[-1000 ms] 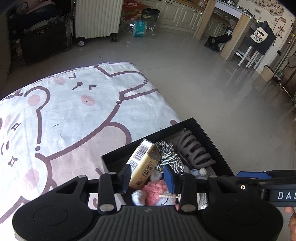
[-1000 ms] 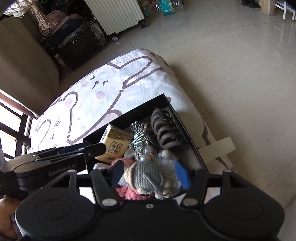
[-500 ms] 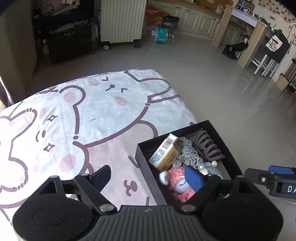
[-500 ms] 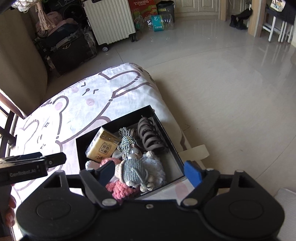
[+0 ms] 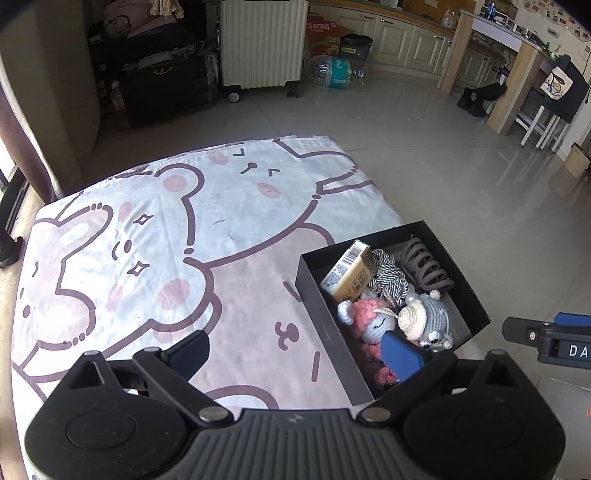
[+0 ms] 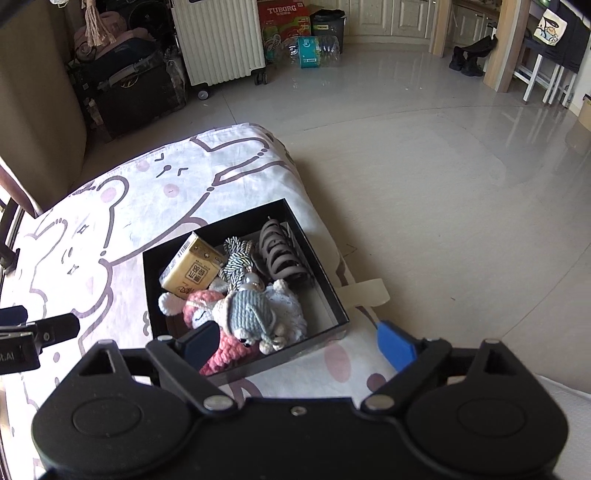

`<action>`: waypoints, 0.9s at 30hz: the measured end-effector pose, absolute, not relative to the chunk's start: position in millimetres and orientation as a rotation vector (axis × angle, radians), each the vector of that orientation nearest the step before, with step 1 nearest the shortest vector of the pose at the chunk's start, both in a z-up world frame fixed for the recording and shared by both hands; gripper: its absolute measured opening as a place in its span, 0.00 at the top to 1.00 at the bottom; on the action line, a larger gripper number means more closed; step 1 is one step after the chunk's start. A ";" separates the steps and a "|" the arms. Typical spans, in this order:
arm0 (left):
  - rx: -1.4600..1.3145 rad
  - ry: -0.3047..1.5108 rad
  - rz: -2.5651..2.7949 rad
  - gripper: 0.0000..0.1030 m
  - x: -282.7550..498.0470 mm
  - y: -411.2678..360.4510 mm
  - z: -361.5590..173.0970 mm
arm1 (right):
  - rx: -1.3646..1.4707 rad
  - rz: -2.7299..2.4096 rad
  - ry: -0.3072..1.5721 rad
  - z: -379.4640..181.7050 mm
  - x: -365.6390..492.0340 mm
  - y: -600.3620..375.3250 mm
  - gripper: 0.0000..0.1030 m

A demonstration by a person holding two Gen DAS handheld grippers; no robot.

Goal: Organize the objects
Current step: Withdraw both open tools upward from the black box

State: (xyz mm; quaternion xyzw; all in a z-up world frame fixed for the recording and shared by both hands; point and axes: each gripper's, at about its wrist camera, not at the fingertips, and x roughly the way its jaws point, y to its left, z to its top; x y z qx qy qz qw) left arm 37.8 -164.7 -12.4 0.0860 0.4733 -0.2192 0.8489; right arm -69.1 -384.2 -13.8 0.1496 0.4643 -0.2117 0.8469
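A black open box [image 5: 325,332] [image 6: 317,258] sits at the near right corner of the bear-print sheet. It holds a yellow carton [image 5: 349,275] [image 6: 190,273], a striped cord bundle [image 5: 388,278] [image 6: 236,258], a grey-brown hair claw [image 5: 424,264] [image 6: 280,258], a pink crochet toy [image 5: 369,325] [image 6: 201,312] and a grey-blue crochet doll [image 5: 430,319] [image 6: 249,310]. My left gripper [image 5: 295,352] is open and empty, above and in front of the box. My right gripper [image 6: 297,341] is open and empty over the box's near edge.
The bear-print sheet [image 5: 166,240] [image 6: 92,221] covers a low bed. Tiled floor [image 5: 461,177] lies to the right. A white radiator [image 5: 260,40], dark bags [image 5: 155,74] and a cardboard crate [image 6: 282,16] stand at the back wall. A table and stools [image 5: 535,96] are at the far right.
Both grippers opened and pulled up and back from the box. The grey-blue doll was let go into the box, and the pink toy also lies there free.
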 end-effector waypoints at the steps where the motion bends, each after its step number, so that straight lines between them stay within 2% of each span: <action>1: 0.175 1.000 -0.459 0.04 36.5 -163.3 -11.7 | 0.310 -0.445 0.977 -12.5 -71.3 -382.8 0.10; 27: 0.224 1.017 -0.399 0.04 23.0 -166.2 -21.3 | 0.243 -0.451 0.995 -7.9 -86.3 -370.4 0.09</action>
